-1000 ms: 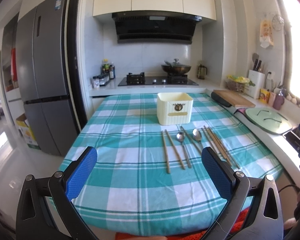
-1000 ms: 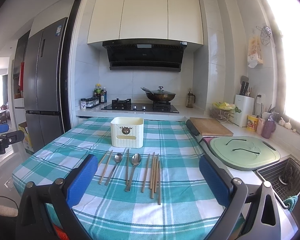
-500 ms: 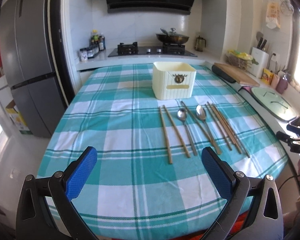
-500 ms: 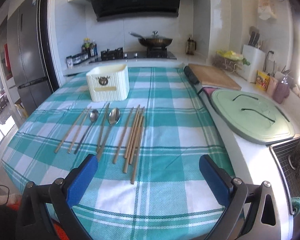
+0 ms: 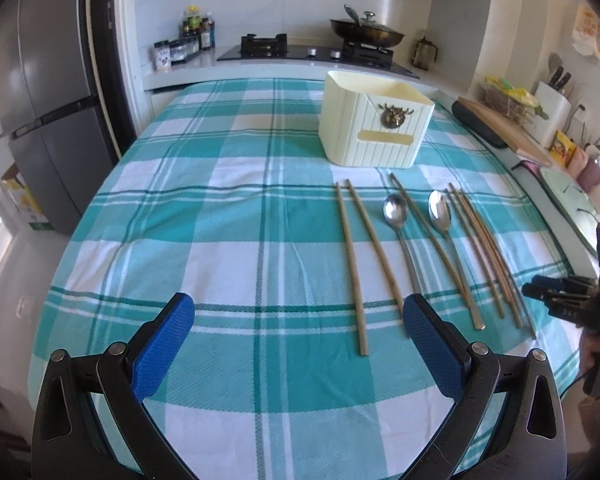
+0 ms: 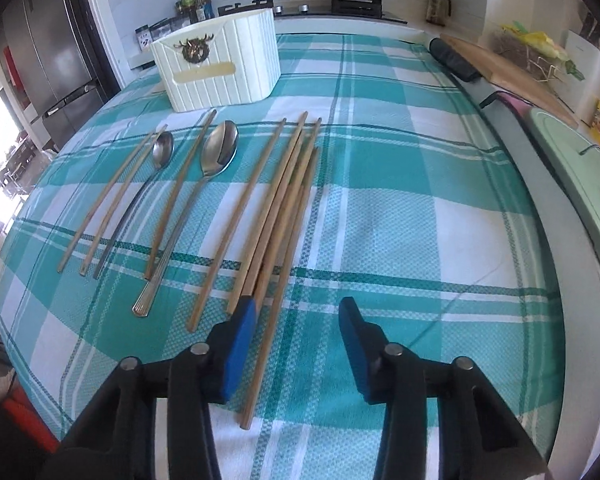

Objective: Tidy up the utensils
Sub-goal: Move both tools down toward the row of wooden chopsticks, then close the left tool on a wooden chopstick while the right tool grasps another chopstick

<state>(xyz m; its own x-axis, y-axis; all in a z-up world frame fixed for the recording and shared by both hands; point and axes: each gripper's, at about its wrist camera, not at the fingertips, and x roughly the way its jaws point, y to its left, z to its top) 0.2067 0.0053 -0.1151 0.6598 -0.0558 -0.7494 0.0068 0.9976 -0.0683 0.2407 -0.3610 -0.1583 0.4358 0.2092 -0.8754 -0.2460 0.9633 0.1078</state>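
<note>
The right gripper (image 6: 296, 320), its jaws closing with nothing pressed between them, hangs over the near ends of the bundle of wooden chopsticks (image 6: 284, 200) lying on the teal-and-white checked cloth surface (image 6: 400, 208). One chopstick end lies just inside its left pad. The left gripper (image 5: 298, 330) is spread wide and empty above the near ends of a separate wooden chopstick pair (image 5: 364, 256). The cream ribbed plastic utensil holder (image 5: 374, 128) stands beyond.

table (image 5: 204, 240) bears all | utensil box (image 5: 374, 126) at far side, before the stove (image 5: 312, 52) | row of chopsticks and spoons nearer, before box | left to right: chopstick pair (image 5: 362, 256), spoon (image 5: 396, 212), single chopstick (image 5: 424, 224), spoon (image 5: 440, 210), chopstick bundle (image 5: 482, 248)
</note>
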